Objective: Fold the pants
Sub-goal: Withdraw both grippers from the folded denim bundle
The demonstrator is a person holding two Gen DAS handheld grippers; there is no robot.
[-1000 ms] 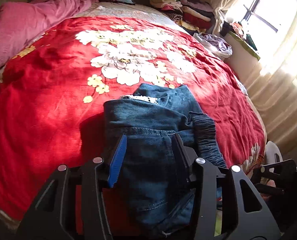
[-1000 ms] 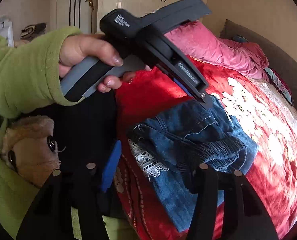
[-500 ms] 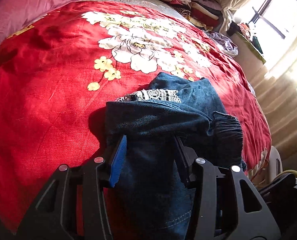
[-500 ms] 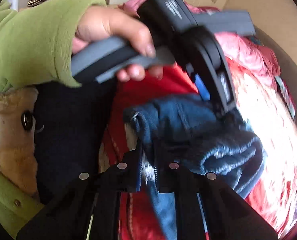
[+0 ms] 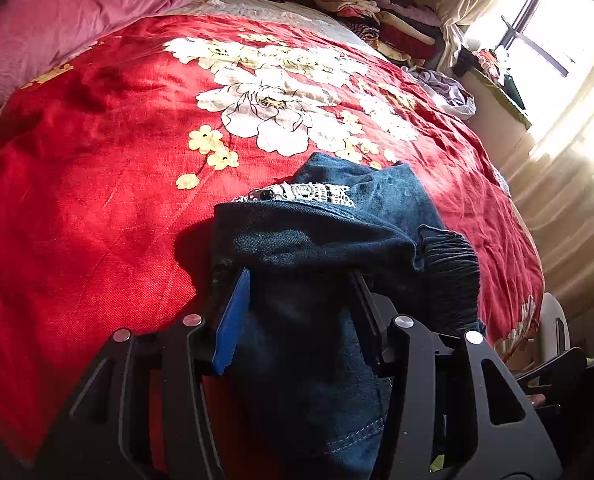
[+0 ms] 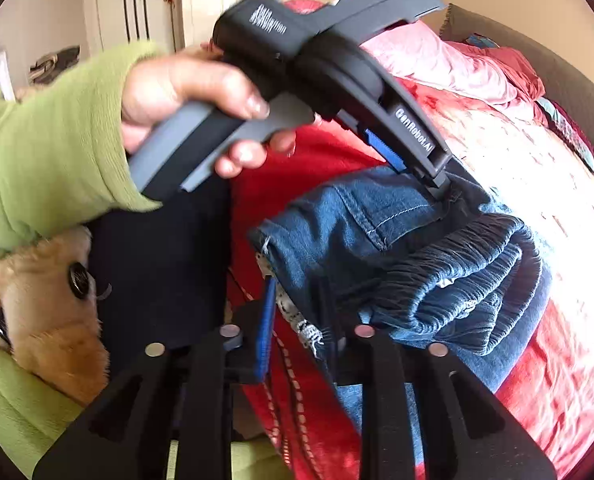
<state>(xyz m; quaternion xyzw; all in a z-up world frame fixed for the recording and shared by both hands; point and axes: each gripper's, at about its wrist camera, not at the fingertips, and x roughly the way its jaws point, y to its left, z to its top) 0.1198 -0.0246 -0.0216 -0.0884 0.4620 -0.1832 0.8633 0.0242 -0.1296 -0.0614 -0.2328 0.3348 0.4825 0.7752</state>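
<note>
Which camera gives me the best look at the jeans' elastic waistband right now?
The right wrist view: the gathered elastic waistband lies bunched across the folded jeans, ridges clear. The left wrist view shows only a dark strip of it at the jeans' right edge.

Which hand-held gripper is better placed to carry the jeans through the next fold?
Left, probably. The left hand-held gripper has the thick fold of the jeans filling its jaws. The right hand-held gripper has just been opening its jaws, with only the lace-trimmed edge loose between them.
</note>
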